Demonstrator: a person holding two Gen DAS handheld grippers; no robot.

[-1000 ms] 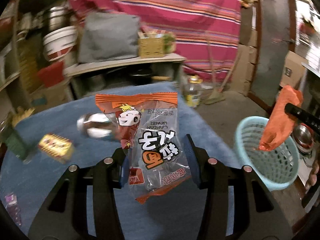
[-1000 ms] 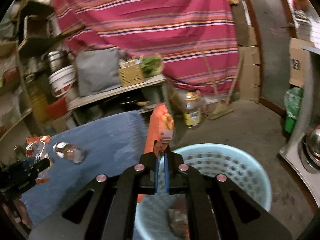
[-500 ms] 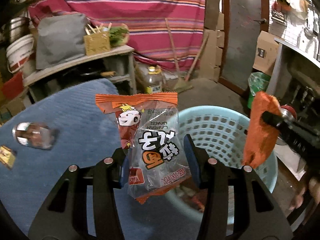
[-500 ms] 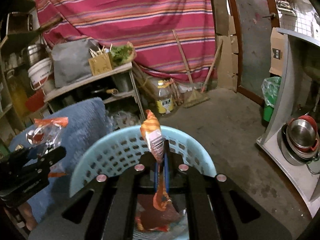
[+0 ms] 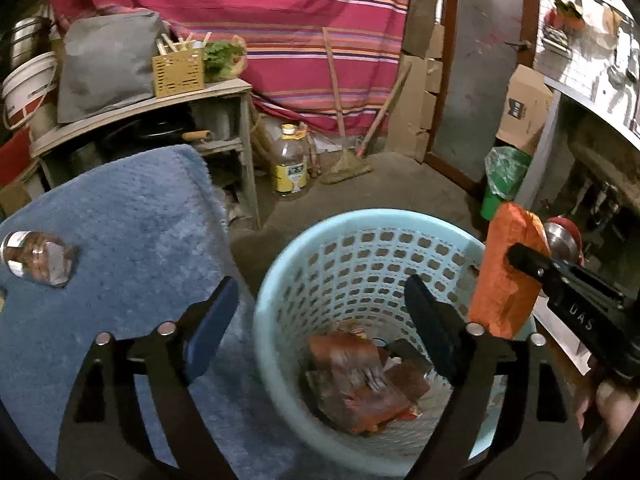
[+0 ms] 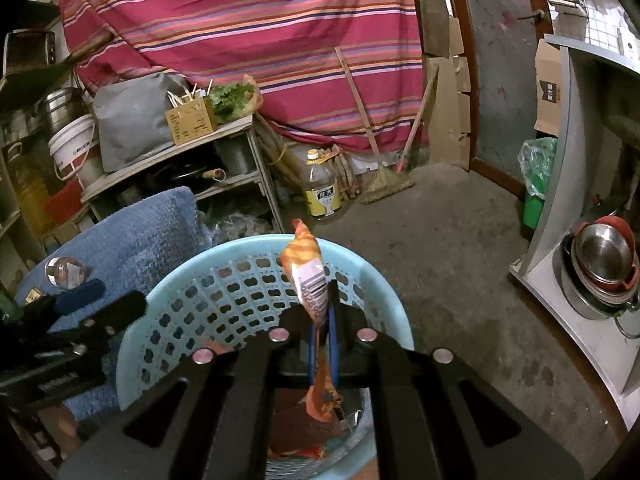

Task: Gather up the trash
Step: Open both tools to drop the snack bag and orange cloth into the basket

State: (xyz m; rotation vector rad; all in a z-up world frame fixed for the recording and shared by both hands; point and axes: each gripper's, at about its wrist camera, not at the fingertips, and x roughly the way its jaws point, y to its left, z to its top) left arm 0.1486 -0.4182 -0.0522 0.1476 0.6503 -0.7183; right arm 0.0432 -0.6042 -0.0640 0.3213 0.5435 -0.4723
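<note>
- A blue fleece blanket [image 5: 120,220] is spread over the raised surface on the left, and its edge is seen just beside the basket.
- A light-blue perforated plastic basket [image 5: 360,224] is set on the concrete floor, below both grippers; its rim [image 6: 256,246] is seen in the right wrist view too.
- The left gripper [image 5: 320,316] is held over the basket's near-left rim; its jaws are opening wide, and nothing is held between them.
- The right gripper [image 6: 323,332] is closed tightly on an orange snack wrapper [image 6: 310,280], which is pinched over the basket's opening, its barcode end sticking up and its lower end hanging down between the fingers.
- In the left wrist view, the same orange wrapper [image 5: 504,272] is seen clamped at the basket's right rim.
- Crumpled red and orange wrappers [image 5: 360,384], blurred, are seen at the bottom of the basket.
- A clear wrapper with brown contents [image 5: 38,256] is left lying on the blanket, well apart from the basket.
- A yellow-labelled bottle [image 5: 290,164] is stood on the floor beyond the basket, near the shelf leg.
</note>
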